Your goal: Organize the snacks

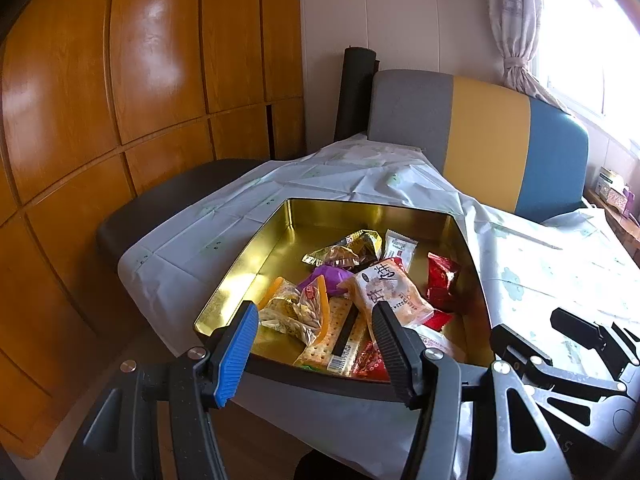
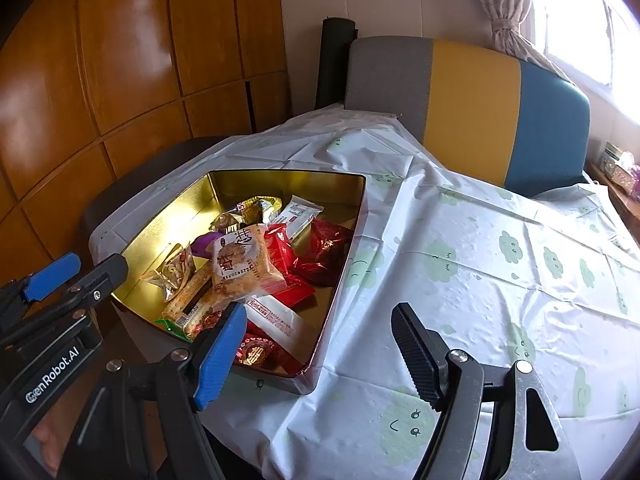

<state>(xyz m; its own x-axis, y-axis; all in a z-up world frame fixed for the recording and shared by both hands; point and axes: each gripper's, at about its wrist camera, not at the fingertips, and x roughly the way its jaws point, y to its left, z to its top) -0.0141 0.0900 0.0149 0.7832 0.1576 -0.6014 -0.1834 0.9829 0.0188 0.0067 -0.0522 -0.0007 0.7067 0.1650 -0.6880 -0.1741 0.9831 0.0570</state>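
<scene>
Between the fingers of the left gripper (image 1: 316, 344), which are spread wide and pressed on nothing, the near wall of the tin (image 1: 256, 248) is seen, with a cracker pack (image 1: 340, 332) lying just past the tips. Nothing is held by the jaws. Just beyond the blue pad, a clear bag of nuts (image 1: 296, 312) is found, and beside the black pad an orange cake pack (image 1: 388, 288) is propped over the others. Farther in, a purple wrapper (image 1: 324, 276), a red pack (image 1: 440, 276), a gold pack (image 1: 348, 252) and a white sachet (image 1: 400, 246) are heaped toward the tin's far side.

To the right of that tool, the right gripper (image 2: 324, 340) is held over the tablecloth (image 2: 480, 264), its jaws likewise parted and empty. The tin's near right corner is partly covered by its blue finger, and a white bar (image 2: 280, 316) and a red round sweet (image 2: 256, 350) are seen just ahead of that finger, inside the tin.

Beyond both tools, the cloth is spread across the table, and a chair (image 2: 472, 96) with grey, yellow and blue panels is set against its far edge. Wooden cabinet doors (image 1: 140, 80) are seen to the left, and a tied curtain (image 1: 516, 28) at the bright window behind.
</scene>
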